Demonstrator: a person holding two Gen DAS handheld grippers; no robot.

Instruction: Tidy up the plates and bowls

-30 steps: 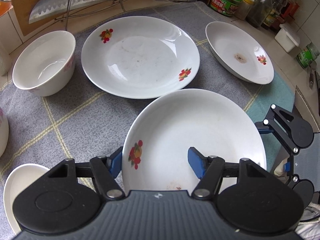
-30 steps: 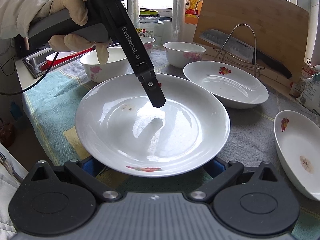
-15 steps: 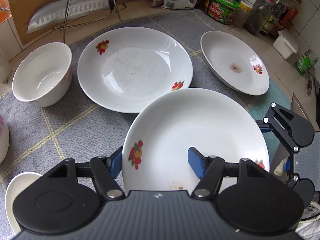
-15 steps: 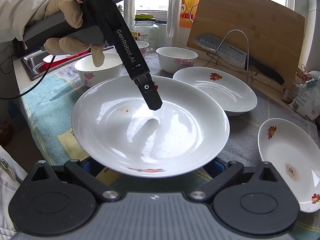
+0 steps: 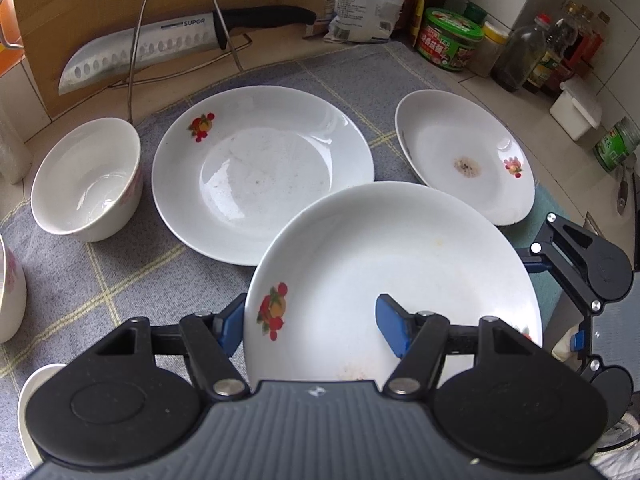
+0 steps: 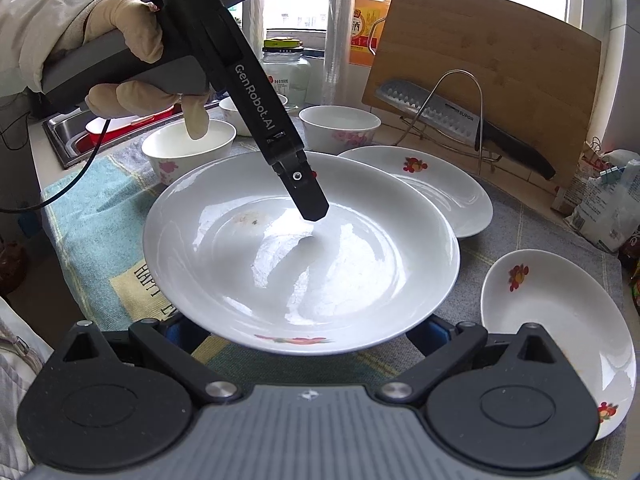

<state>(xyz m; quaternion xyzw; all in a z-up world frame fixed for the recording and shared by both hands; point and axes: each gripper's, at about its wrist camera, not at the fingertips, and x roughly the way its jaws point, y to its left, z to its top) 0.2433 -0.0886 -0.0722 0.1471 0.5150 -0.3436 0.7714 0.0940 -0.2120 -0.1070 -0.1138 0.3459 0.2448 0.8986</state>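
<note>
2 grippers meet at 1 raised white plate (image 5: 396,264), fruit decals on its rim, a brown smear near its left edge. Left gripper (image 5: 312,322) clamps that rim, 1 blue pad inside, 1 outside. Right gripper (image 6: 308,330): jaws spread wide, fingertips hidden beneath the plate. Below it lies the grey checked cloth (image 5: 120,276).

White fruit-print plate (image 5: 400,264) held tilted above 2 plates (image 5: 260,168) and bowl (image 5: 86,178).
</note>
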